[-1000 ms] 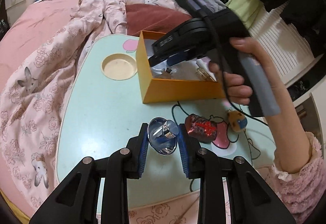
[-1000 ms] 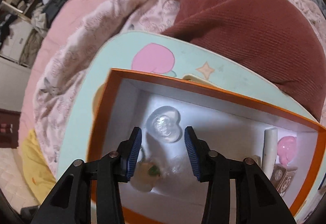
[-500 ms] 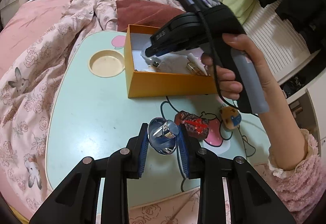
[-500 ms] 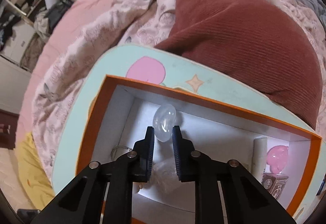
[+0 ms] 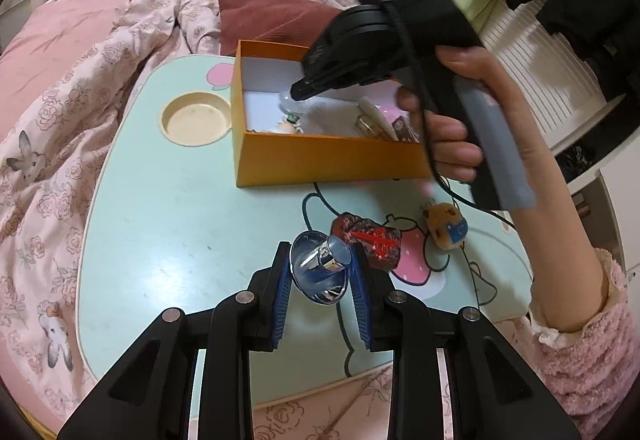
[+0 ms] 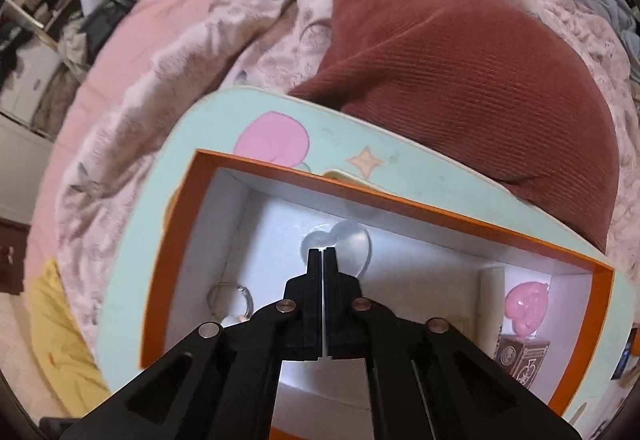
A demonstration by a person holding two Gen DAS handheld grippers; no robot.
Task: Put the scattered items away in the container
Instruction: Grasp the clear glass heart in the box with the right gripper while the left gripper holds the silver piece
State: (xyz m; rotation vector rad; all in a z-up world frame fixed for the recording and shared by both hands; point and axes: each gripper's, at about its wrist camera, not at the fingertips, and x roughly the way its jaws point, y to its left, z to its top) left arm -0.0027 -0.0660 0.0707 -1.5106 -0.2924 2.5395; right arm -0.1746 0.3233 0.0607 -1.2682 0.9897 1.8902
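The left gripper (image 5: 320,280) clamps a shiny chrome cup (image 5: 320,267) above the mint lap table (image 5: 168,215); just beside it lie a dark red wrapped item (image 5: 366,239) and a small plush toy (image 5: 447,226). The right gripper (image 6: 322,254) has its jaws pressed together with nothing between them, poised over the orange box (image 5: 320,159); a clear heart-shaped piece (image 6: 352,242) lies on the box floor just beyond its tips.

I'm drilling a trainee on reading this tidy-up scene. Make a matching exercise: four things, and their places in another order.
Things:
1. chrome cup
2. clear heart
3. red wrapped item
4. round recess

Places:
A. inside the orange box
B. between the left gripper pads
C. sunk in the table, left of the box
D. on the table, right of the cup

Pairs: 1-B, 2-A, 3-D, 4-C
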